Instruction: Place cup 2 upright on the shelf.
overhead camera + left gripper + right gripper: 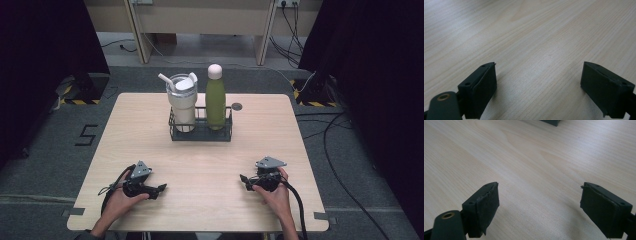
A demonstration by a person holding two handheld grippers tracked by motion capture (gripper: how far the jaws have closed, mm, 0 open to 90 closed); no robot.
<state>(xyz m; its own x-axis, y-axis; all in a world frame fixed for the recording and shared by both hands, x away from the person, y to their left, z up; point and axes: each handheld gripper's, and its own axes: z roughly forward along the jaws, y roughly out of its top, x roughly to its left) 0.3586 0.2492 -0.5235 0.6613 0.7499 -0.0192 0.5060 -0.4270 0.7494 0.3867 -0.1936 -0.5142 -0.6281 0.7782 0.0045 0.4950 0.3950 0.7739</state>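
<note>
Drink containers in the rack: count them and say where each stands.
2. The tumbler with a straw stands in the left end of the rack; the green bottle stands in the right end, beside it. Nothing seems hidden behind them.

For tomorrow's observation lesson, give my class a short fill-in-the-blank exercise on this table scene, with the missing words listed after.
1. The tumbler and the green bottle stand in a black wire ____.
2. The bottle's cap is ____.
3. The left hand-held gripper and the right hand-held gripper both have their jaws ____.
4. Both rest near the wooden table's ____ edge.

Missing words: basket; pink; open; near
</note>
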